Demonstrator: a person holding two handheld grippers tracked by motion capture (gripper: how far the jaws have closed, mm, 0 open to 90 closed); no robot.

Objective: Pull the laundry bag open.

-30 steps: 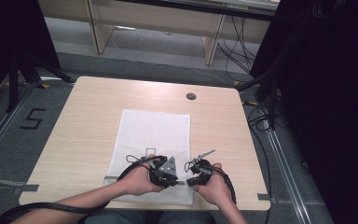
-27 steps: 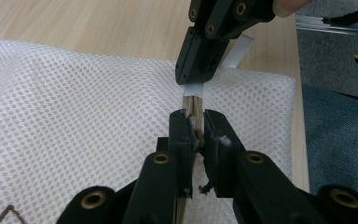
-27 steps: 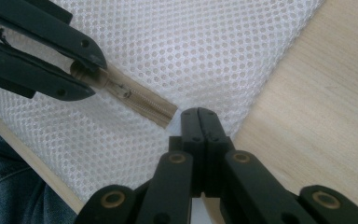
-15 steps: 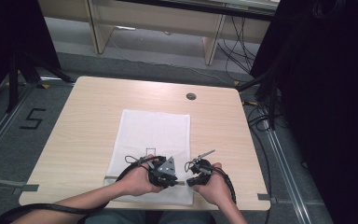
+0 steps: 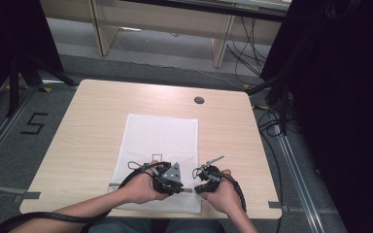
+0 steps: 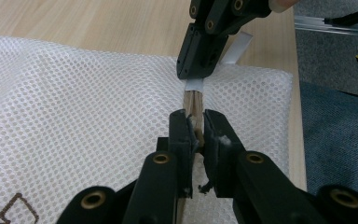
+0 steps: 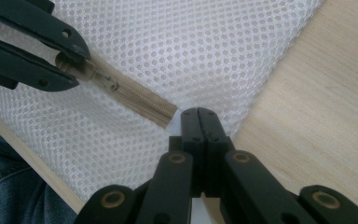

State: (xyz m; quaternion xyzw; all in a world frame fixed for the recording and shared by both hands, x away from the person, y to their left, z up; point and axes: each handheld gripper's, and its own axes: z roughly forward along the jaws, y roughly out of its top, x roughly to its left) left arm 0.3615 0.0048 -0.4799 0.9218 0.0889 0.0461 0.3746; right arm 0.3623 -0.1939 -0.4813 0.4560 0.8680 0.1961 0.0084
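A white mesh bag (image 5: 162, 138) lies flat on the wooden table (image 5: 87, 126), its beige zipper (image 7: 144, 106) running along the near edge. My left gripper (image 6: 196, 128) is shut on the zipper slider (image 6: 196, 135); in the right gripper view it comes in from the upper left (image 7: 72, 60). My right gripper (image 7: 199, 114) is shut on the bag's white tab (image 6: 194, 85) just past the zipper's end (image 7: 168, 116). In the high view, the left gripper (image 5: 180, 188) and the right gripper (image 5: 197, 189) face each other, tips close together, at the bag's near right corner.
A round cable hole (image 5: 199, 100) sits in the table's far side. The table's near edge (image 7: 32, 161) runs just behind the grippers, with the person's lap below it. Black cables trail from both grippers, and dark equipment stands to the right of the table.
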